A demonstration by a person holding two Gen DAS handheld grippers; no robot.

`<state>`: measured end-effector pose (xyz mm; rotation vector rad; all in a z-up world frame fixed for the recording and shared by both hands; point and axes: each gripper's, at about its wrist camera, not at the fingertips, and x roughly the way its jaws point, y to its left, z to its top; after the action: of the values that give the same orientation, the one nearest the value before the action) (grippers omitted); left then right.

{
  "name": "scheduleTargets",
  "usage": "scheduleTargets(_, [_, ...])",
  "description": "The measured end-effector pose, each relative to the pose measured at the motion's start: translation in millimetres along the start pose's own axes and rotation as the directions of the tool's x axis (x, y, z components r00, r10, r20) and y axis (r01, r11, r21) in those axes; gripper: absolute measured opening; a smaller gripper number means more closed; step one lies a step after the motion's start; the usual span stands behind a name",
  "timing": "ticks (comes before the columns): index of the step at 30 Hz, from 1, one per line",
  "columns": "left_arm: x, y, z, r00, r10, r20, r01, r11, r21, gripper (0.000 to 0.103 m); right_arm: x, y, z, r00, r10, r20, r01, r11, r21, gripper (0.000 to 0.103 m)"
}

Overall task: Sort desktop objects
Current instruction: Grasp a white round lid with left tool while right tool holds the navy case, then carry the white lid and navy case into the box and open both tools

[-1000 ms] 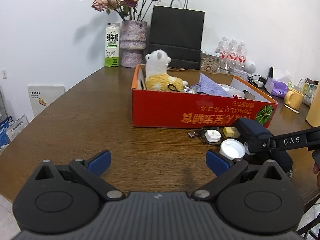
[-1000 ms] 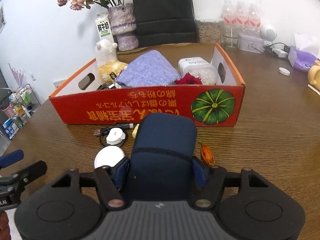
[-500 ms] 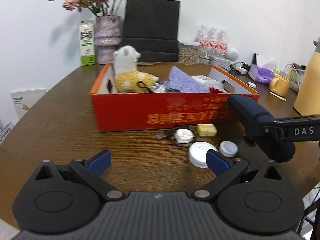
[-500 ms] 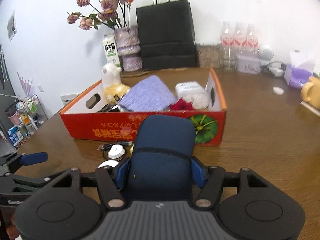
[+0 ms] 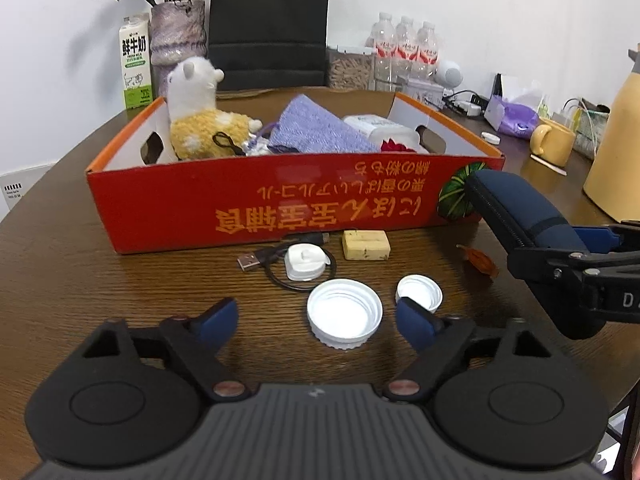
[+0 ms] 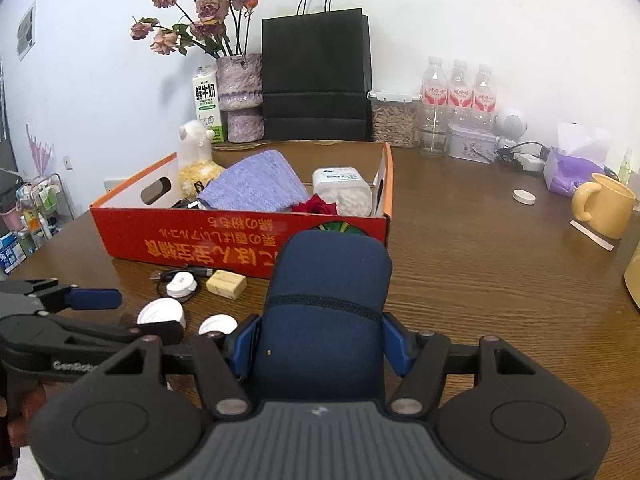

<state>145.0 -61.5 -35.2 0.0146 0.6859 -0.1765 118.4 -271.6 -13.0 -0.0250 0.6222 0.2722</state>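
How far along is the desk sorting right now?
Done: plush alpaca, purple cloth and other items sit in the red box. In hand: right gripper holds the navy case. Left: two white lids, eraser, cable; the left gripper has been closing, empty.

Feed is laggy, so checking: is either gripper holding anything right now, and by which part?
The right gripper clamps the navy case across its sides at the near end. The left gripper holds nothing, its jaws closing around the large white cap.
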Motion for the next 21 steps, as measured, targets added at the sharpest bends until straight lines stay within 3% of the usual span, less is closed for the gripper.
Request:
scheduleTargets(3, [3, -2, 0, 1.000, -0.001, -0.006, 0.001, 1.000, 0.001, 0.077, 0, -2, -1, 1.000, 0.003, 0.004, -0.003, 1.000, -0.011, 0.062])
scheduleTargets(9, [3, -6, 2, 1.000, 0.010, -0.003, -0.010, 1.000, 0.016, 0.041, 2, 0, -5, 1.000, 0.009, 0.009, -0.009, 1.000, -0.030, 0.062])
scheduleTargets(16, [-4, -3, 2, 1.000, -0.001, 0.015, 0.000, 1.000, 0.021, 0.041, 0, 3, -4, 1.000, 0.011, 0.026, -0.010, 0.999, -0.034, 0.062])
scheduleTargets(21, [-17, 2, 10, 0.998, -0.015, 0.068, 0.014, 1.000, 0.017, 0.041, -7, 6, 2, 0.999, 0.013, 0.053, -0.011, 0.999, -0.046, 0.062])
